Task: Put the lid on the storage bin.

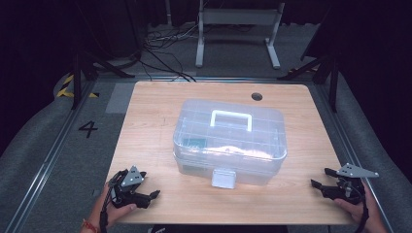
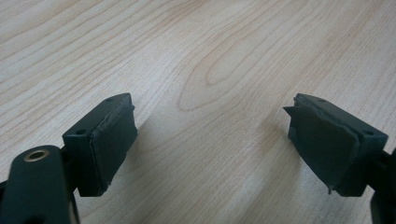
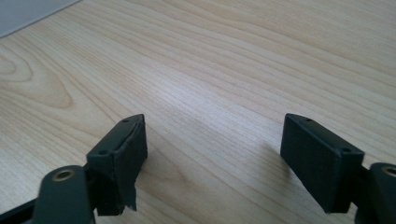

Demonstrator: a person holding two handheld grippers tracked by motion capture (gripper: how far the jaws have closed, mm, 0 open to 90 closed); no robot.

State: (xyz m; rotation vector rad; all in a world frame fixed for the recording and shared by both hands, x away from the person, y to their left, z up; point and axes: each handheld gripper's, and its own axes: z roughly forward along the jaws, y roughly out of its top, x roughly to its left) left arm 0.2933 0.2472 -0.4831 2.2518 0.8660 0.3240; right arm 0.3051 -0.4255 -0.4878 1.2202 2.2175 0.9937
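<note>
Wooden table (image 1: 155, 111), grey floor (image 1: 58, 141), white frame (image 1: 238, 29) behind, dark surroundings

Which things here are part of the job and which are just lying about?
Part of the job:
- clear plastic storage box with white handle and front latch, lid down
- left gripper, open, empty
- right gripper, open, empty

Just lying about:
- white metal frame on the floor beyond the table
- loose cables on the floor
</note>
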